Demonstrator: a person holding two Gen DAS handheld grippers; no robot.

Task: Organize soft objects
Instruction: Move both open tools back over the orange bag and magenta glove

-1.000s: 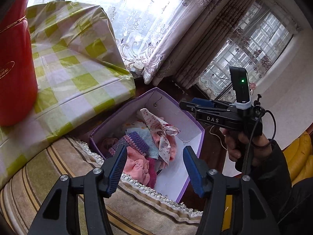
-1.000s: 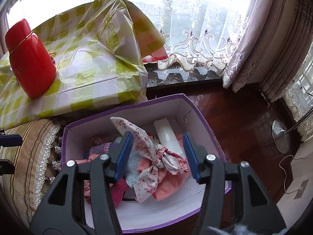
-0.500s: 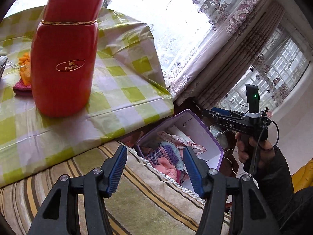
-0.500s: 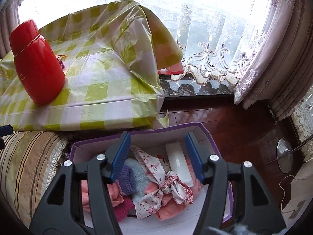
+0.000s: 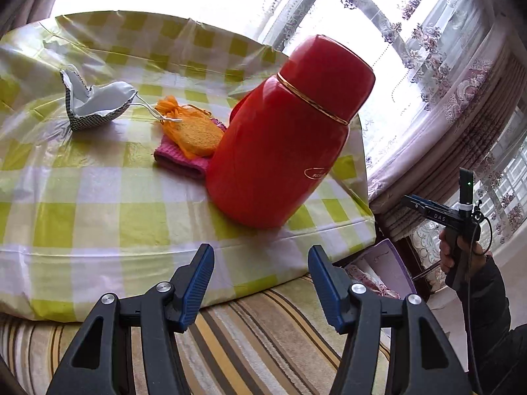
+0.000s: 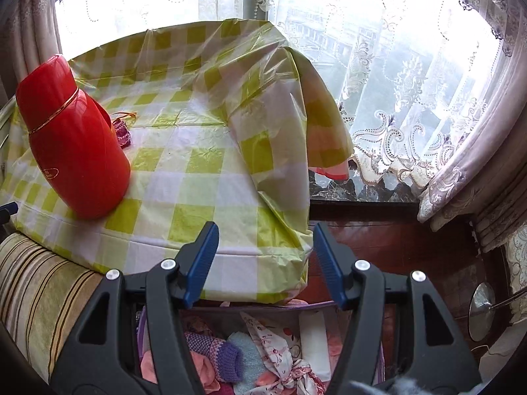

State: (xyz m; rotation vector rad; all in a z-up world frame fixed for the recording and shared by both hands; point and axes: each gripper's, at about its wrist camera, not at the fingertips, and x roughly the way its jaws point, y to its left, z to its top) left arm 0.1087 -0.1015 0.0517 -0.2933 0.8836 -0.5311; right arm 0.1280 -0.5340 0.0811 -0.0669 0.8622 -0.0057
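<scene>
Lace-curtained window light washes out the whole back of both views, so nothing outside is readable. Up front, the left gripper (image 5: 262, 283) has its jaws apart with nothing between them, hanging over a striped cushion (image 5: 250, 339) at the edge of a table under a yellow-green checked cloth (image 5: 98, 204). Just past it stands a red flask (image 5: 283, 138), which covers part of a pink knitted piece (image 5: 179, 161). An orange mesh pouch (image 5: 191, 128) lies on top of that pink piece, and further left sits a checked fabric thing with a white lining (image 5: 95, 102); can't really tell what it is. Off at the right edge, a hand in a dark sleeve holds the other tool, and only a corner of the purple box (image 5: 392, 263) peeks out below the table.

The right gripper (image 6: 265, 263) is also parted and empty. Its jaws have just been opening a bit more. It hangs above the box, whose near side is cut off by the frame and partly blocked by the gripper's black arms. Inside I can make out a floral cloth (image 6: 280, 345), a purple knit item (image 6: 214, 352), something pale blue and some pink stuff, all heaped together. From here the flask (image 6: 72, 144) hides nearly everything behind it; only a sliver of pink knit shows.
</scene>
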